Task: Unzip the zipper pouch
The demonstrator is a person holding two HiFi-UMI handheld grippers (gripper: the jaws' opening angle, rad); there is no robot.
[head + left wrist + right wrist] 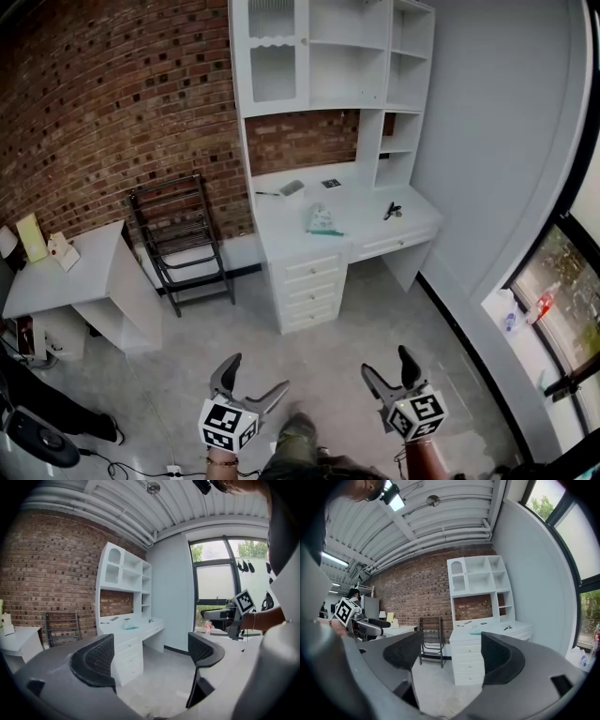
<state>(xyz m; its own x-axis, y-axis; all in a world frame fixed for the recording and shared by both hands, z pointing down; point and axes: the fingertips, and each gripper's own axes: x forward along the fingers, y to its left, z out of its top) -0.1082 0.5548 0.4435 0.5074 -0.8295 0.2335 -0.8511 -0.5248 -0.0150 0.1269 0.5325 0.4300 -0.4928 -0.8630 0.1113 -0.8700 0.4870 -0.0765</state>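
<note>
Across the room, on the white surface (278, 221) with drawers below and open shelves above, lies the task's thing: a small, pale, see-through zipper pouch (322, 221) with a teal strip along its near edge; it rests flat near the middle of that surface, well apart from both my tongs. Low in the head view, my left tongs (255, 375) and right tongs (386, 364) hang over the grey floor; both are released, jaws spread, with nothing between them; each gripper view bears this out, showing only floor and distant furniture through the gap.

I judge the pouch to be light, soft and floppy, likely to slide or crumple on the smooth top if pulled from one side only; so one pair of tongs should pinch the fabric at the closed end of the zip while the other takes the small pull tab. Where that tab sits I cannot tell; the pouch is too far off to show its zip, its slider or any contents. Near it lie a grey flat item (292, 187), a small dark square (330, 183) and a little black object (392, 210), none clear enough to name; my own body is cut off at the bottom edge.
</note>
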